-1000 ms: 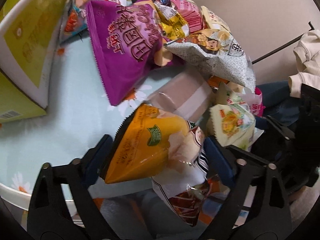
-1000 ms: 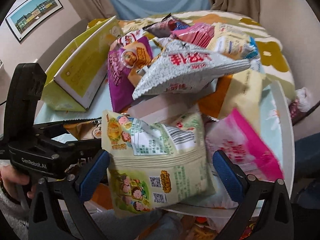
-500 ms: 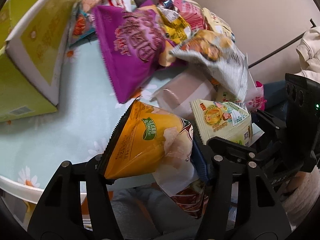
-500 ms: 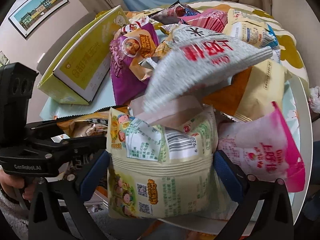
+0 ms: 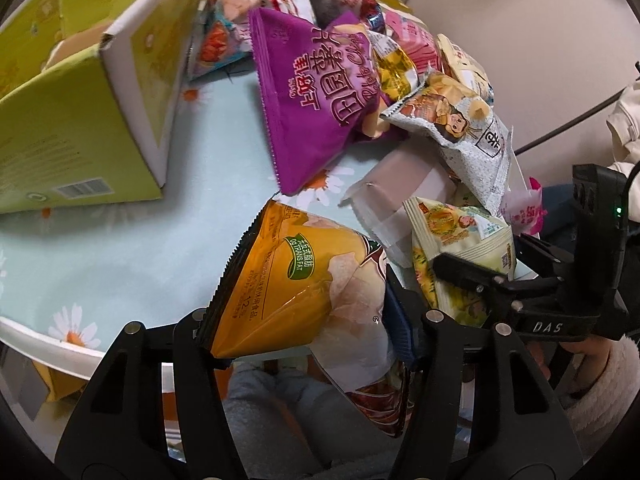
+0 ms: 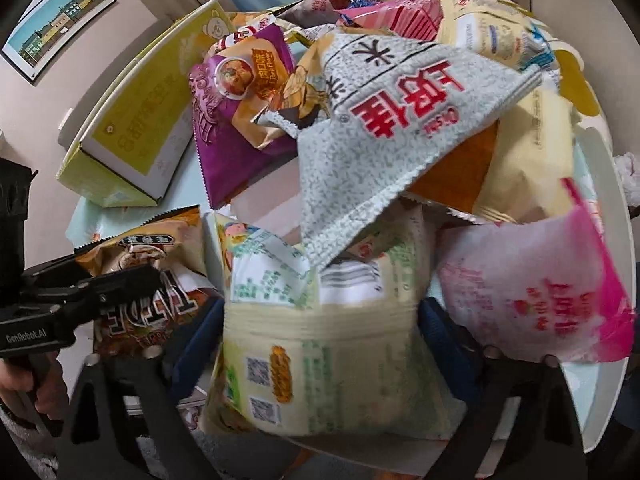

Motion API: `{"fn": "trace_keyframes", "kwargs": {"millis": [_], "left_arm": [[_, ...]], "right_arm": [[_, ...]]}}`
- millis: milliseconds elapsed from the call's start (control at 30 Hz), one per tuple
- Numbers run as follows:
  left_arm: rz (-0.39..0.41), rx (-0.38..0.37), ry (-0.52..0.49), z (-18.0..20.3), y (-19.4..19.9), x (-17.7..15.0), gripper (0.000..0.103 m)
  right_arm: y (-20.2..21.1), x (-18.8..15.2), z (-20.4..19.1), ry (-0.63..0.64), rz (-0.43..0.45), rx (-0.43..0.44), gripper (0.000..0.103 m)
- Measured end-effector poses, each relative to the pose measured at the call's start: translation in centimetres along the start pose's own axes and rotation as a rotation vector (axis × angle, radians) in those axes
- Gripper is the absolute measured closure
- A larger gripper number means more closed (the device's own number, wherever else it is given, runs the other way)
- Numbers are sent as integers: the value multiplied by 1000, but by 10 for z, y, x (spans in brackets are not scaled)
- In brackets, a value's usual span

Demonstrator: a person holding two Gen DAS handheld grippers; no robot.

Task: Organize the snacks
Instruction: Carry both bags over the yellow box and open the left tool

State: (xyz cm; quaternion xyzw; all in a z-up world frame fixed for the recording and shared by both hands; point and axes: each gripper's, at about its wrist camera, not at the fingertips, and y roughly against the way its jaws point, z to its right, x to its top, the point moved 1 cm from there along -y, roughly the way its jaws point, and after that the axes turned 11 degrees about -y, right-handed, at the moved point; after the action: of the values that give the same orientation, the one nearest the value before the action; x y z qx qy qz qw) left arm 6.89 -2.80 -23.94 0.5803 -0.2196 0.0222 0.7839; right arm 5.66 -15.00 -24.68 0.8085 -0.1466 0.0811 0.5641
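My left gripper (image 5: 300,328) is shut on an orange chip bag (image 5: 296,280) and holds it tilted over the near table edge. In the right wrist view the same bag (image 6: 152,248) shows at the left. The jaws of my right gripper (image 6: 320,328) are closing on a pale yellow-green snack bag (image 6: 320,340). Their blue pads (image 6: 436,324) press its sides, and the bag is crinkled between them. In the left wrist view one of its fingers (image 5: 464,274) lies across that bag (image 5: 460,236).
An open yellow-green box (image 5: 80,120) stands at the left on the daisy-print table (image 5: 120,240). A purple bag (image 5: 316,108), a grey speckled bag (image 6: 400,120), a pink bag (image 6: 540,292) and several others are piled behind. A fluffy sleeve (image 5: 592,392) is at the right.
The left jaws closed on the orange bag and raised it a little. The right jaws narrowed onto the pale bag. The grey speckled bag has come to lie over its top.
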Motion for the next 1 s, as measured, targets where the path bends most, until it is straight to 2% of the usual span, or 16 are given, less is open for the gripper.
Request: {"fn": "trace_keyframes", "kwargs": {"millis": [33, 233, 600, 867, 1000], "left_arm": [[3, 3, 3, -1, 1, -1, 46], [22, 14, 9, 0, 10, -5, 46], [109, 53, 32, 2, 56, -9, 46], [245, 114, 63, 3, 117, -3, 46], [318, 160, 68, 4, 148, 7, 46]], "right_arm": [[4, 0, 3, -8, 8, 3, 24], [17, -5, 1, -5, 38, -3, 36], [48, -3, -26, 35, 89, 49, 36], [92, -2, -62, 139, 152, 94, 36], [113, 15, -94, 193, 189, 126, 36]]}}
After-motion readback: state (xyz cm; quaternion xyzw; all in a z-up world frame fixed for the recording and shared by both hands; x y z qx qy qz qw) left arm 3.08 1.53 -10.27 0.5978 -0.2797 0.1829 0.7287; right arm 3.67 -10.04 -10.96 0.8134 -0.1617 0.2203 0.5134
